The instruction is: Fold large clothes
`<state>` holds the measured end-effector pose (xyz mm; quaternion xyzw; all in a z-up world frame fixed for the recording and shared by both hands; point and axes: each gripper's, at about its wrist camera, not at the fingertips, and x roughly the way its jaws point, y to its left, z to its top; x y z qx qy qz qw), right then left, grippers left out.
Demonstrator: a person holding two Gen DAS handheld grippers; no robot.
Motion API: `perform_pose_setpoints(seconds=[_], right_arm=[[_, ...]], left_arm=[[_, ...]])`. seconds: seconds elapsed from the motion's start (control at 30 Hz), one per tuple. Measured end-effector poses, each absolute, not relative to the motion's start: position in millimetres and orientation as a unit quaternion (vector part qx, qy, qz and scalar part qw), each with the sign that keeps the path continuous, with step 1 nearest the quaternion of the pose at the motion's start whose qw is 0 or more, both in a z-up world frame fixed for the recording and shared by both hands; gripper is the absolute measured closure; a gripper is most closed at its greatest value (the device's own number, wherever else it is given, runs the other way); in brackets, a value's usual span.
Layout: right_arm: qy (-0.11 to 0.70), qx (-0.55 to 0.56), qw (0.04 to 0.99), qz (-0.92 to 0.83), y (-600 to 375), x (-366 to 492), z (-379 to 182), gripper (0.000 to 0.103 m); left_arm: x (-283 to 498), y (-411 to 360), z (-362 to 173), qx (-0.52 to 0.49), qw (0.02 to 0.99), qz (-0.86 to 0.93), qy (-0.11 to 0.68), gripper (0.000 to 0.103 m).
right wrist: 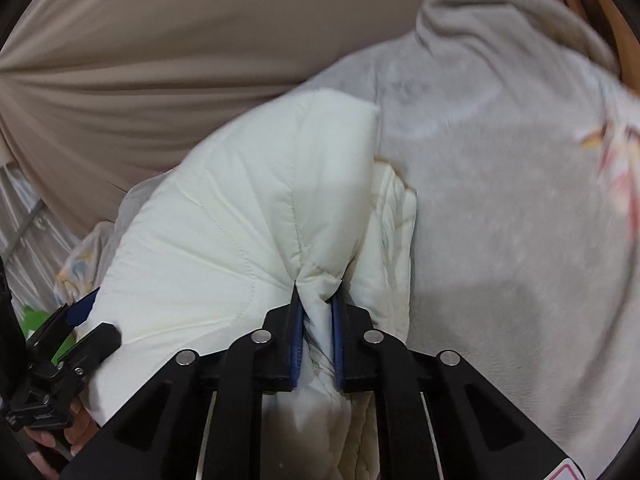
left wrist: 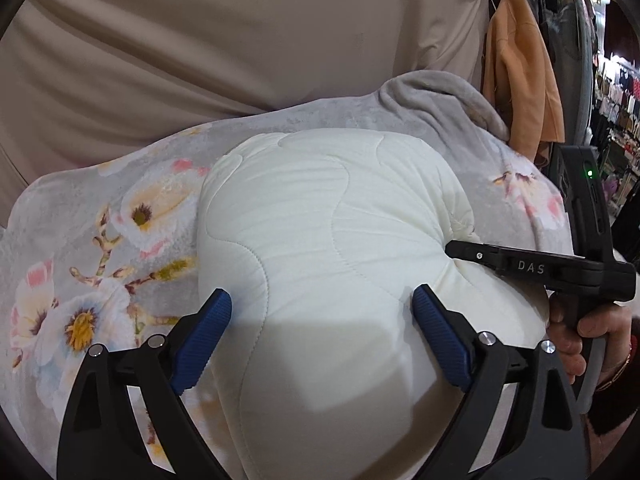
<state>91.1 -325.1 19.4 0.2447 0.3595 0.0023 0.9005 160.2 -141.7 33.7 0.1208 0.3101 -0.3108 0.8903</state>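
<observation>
A puffy white quilted garment [left wrist: 320, 240] lies bundled on a grey fleece blanket with flower prints [left wrist: 100, 240]. In the left wrist view my left gripper [left wrist: 322, 292] is open wide and straddles the bundle. Its left blue pad [left wrist: 218, 320] sits at the bundle's left edge and its right pad [left wrist: 436, 336] rests on top. My right gripper [right wrist: 316, 288] is shut on a pinched fold of the white garment [right wrist: 240, 220]. From the left wrist view that right gripper [left wrist: 452, 249] digs into the bundle's right side, held by a hand [left wrist: 568, 340].
Beige cloth [left wrist: 200, 40] fills the background beyond the blanket [right wrist: 500, 200]. An orange garment [left wrist: 516, 72] hangs at the right, with shop racks [left wrist: 620, 100] behind it. The left gripper's body [right wrist: 60, 340] shows at the lower left of the right wrist view.
</observation>
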Motion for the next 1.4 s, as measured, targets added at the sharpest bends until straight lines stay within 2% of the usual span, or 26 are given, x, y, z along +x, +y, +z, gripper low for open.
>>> perform_pose_setpoints(seconds=[0.1, 0.2, 0.3, 0.43, 0.53, 0.63, 0.73, 0.8, 0.93, 1.1, 1.17, 1.27, 1.33, 1.4], right_arm=[[0.355, 0.220, 0.909, -0.006, -318.5, 91.1, 22.9, 0.093], [0.346, 0.250, 0.904, -0.004, -324.2, 86.2, 31.0, 0.089], [0.316, 0.258, 0.912, -0.034, -326.8, 74.1, 68.1, 0.078], [0.259, 0.191, 0.944, -0.071, -305.4, 70.1, 132.7, 0.076], [0.256, 0.131, 0.954, -0.087, -285.5, 96.2, 151.7, 0.076], [0.306, 0.112, 0.940, -0.101, -279.3, 141.9, 124.8, 0.077], [0.359, 0.097, 0.919, -0.127, -284.4, 169.2, 73.5, 0.080], [0.357, 0.108, 0.919, -0.129, -292.0, 167.3, 44.5, 0.083], [0.347, 0.119, 0.921, -0.129, -294.0, 161.5, 33.6, 0.084], [0.360, 0.148, 0.915, -0.105, -302.6, 158.6, 42.6, 0.083], [0.341, 0.183, 0.918, -0.083, -312.2, 133.7, 65.2, 0.079], [0.320, 0.218, 0.920, -0.061, -329.1, 86.3, 91.5, 0.064], [0.333, 0.232, 0.912, -0.066, -344.2, 60.3, 93.8, 0.058], [0.362, 0.251, 0.895, -0.067, -356.7, 45.0, 81.4, 0.056]], left_arm=[[164.4, -144.1, 23.9, 0.124, 0.893, -0.297, 0.315, 0.012], [166.6, -143.1, 17.8, 0.123, 0.895, -0.288, 0.317, 0.011], [169.1, -139.4, 17.1, 0.118, 0.895, -0.286, 0.321, 0.011], [170.6, -139.1, 17.9, 0.114, 0.895, -0.286, 0.324, 0.011], [170.9, -138.3, 17.9, 0.114, 0.895, -0.285, 0.323, 0.011], [171.5, -137.1, 17.6, 0.113, 0.894, -0.286, 0.325, 0.011], [172.4, -133.2, 16.4, 0.102, 0.892, -0.298, 0.323, 0.009], [170.8, -135.3, 16.7, 0.101, 0.890, -0.309, 0.319, 0.008], [167.5, -141.5, 6.3, 0.116, 0.895, -0.302, 0.305, 0.005], [176.2, -132.2, 12.6, 0.088, 0.883, -0.316, 0.337, 0.006], [176.7, -110.3, 26.2, 0.054, 0.869, -0.344, 0.353, 0.006], [180.4, -69.7, 45.3, -0.007, 0.856, -0.371, 0.360, 0.005], [188.5, -47.9, 51.8, -0.029, 0.854, -0.366, 0.367, 0.005], [199.0, -35.5, 48.4, -0.038, 0.854, -0.356, 0.378, 0.005]])
